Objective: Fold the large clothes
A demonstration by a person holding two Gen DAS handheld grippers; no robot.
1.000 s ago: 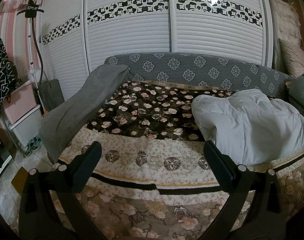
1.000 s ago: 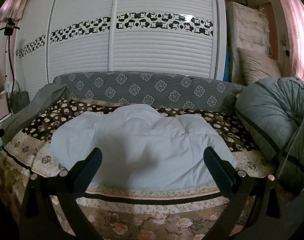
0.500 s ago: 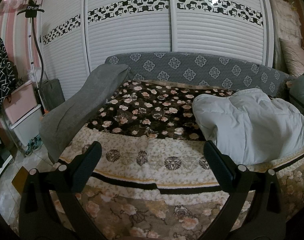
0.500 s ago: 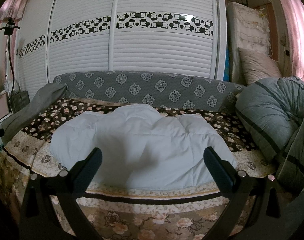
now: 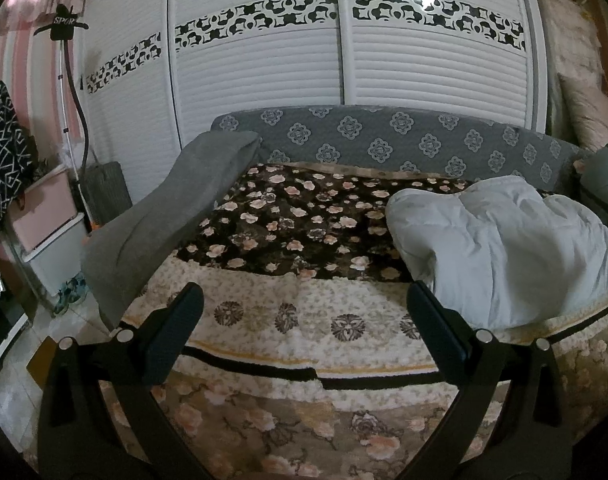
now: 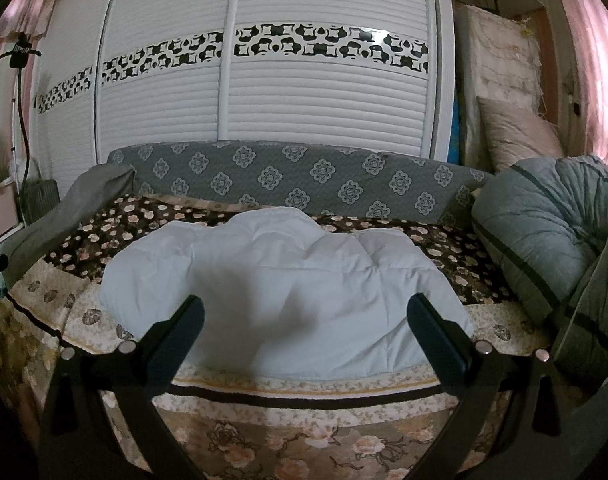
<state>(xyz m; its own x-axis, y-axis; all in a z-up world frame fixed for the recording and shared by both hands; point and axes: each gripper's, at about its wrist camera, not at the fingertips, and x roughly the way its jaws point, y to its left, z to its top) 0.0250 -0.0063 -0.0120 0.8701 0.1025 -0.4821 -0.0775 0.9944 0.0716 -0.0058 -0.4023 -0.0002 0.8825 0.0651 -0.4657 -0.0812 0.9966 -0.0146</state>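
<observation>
White padded garment (image 6: 280, 292) on floral bedspread (image 5: 304, 220) — grey cushion (image 6: 543, 232) beside, tools apart.

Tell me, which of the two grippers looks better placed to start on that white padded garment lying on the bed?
The right gripper, probably: the white padded garment lies straight ahead between its open fingers. The left gripper faces bare floral blanket.
</observation>
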